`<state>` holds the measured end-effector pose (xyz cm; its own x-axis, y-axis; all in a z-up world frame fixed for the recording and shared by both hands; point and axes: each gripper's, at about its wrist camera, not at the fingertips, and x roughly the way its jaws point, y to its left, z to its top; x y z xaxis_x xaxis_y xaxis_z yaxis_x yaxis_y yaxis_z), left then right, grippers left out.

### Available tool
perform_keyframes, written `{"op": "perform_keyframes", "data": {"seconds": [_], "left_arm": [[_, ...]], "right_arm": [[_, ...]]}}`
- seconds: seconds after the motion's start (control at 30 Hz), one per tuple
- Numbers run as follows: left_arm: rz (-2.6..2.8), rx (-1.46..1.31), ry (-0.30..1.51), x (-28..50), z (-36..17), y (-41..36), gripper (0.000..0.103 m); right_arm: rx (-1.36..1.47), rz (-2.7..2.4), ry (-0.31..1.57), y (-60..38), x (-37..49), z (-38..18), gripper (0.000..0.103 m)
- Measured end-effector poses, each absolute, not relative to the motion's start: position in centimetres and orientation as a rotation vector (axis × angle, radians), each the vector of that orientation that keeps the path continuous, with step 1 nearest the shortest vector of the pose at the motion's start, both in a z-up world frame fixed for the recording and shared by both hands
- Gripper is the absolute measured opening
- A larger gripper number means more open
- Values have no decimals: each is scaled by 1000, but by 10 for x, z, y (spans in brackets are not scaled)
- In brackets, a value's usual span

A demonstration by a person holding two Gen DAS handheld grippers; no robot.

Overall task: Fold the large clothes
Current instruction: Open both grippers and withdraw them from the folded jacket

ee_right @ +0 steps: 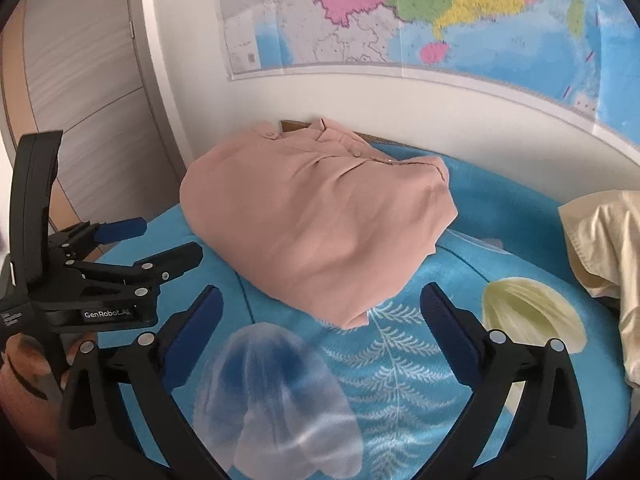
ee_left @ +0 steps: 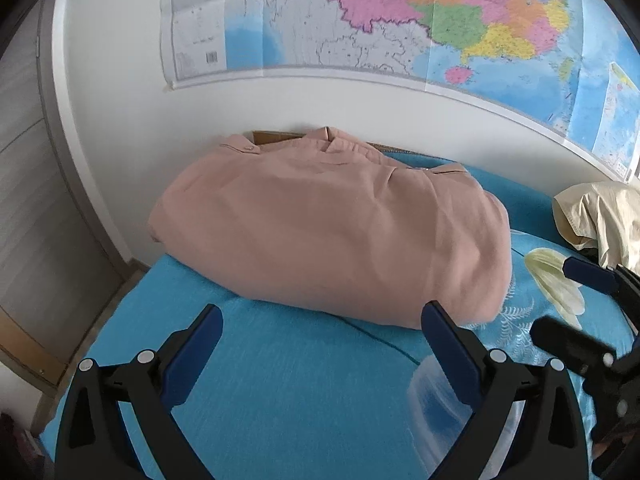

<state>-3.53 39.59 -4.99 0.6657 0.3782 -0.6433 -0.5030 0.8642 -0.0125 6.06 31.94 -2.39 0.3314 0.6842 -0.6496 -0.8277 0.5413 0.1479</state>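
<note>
Left wrist view: we are holding the left tool (ee_left: 322, 322) spread wide and empty, just short of the folded pink shirt (ee_left: 332, 228) lying on the blue bedspread (ee_left: 288, 392). Our right tool (ee_right: 320, 304) is likewise gaping with nothing in it, near the shirt's corner, while a cream garment (ee_right: 600, 240), perhaps crumpled, is lying well apart.

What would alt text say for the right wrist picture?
A folded pink shirt lies on a blue patterned bedspread below a wall map. The right gripper hangs open and empty before it, the left gripper beside it, a cream garment at right.

Bare blanket (ee_left: 288, 380) before folded shirt (ee_left: 332, 224)
</note>
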Motion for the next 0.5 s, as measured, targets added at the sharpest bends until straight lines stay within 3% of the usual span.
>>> {"op": "perform_keyframes", "data": {"seconds": [0.5], "left_arm": [[546,-223,646,-59,-45,363,96]], "right_arm": [[-189,1004,713,290,32,-27,97]]}}
